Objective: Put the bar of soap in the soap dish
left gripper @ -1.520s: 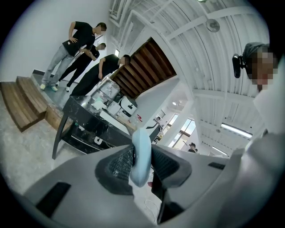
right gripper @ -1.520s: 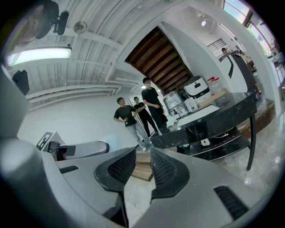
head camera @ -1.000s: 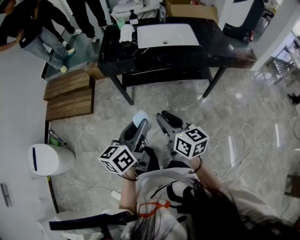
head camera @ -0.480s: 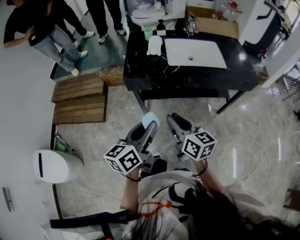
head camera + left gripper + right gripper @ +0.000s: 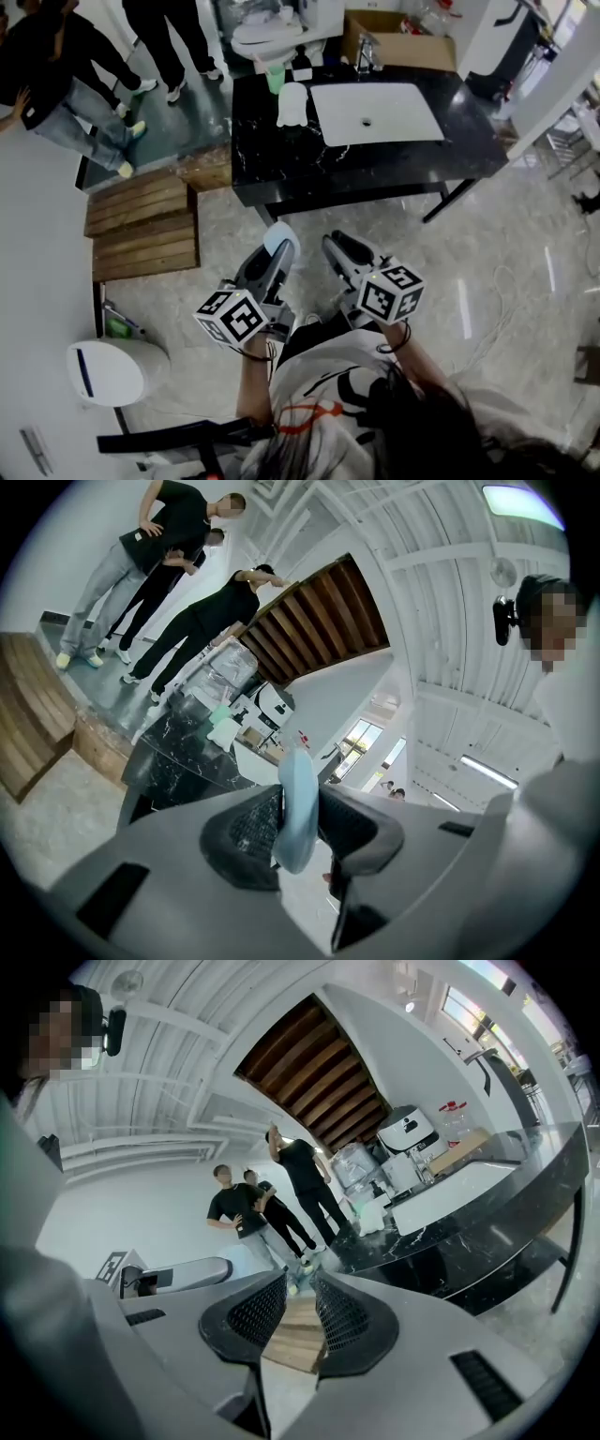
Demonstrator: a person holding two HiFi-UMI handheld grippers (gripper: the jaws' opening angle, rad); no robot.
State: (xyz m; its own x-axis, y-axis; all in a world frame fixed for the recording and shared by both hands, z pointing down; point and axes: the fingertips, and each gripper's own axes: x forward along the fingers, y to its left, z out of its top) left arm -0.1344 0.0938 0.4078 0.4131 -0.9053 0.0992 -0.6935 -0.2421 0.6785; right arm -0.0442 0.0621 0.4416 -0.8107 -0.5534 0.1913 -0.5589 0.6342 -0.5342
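A pale blue bar of soap (image 5: 281, 241) sits upright between the jaws of my left gripper (image 5: 277, 249), which is shut on it. In the left gripper view the soap (image 5: 298, 808) fills the gap between the pads. My right gripper (image 5: 337, 247) is held beside it, jaws a little apart with nothing between them; in the right gripper view (image 5: 300, 1305) only floor and wood show through the gap. Both are held over the floor, well short of the black vanity counter (image 5: 281, 159). A white object (image 5: 292, 103), possibly the soap dish, lies left of the white sink (image 5: 375, 112).
A green cup (image 5: 275, 77) and a dark dispenser bottle (image 5: 302, 64) stand at the counter's back, a faucet (image 5: 366, 52) behind the sink. Wooden pallets (image 5: 141, 225) lie left, a white bin (image 5: 112, 370) lower left. Several people (image 5: 66, 75) stand at the far left.
The vanity now looks larger and nearer to me as both grippers are carried toward it. The soap stays in the left gripper and the right one stays empty.
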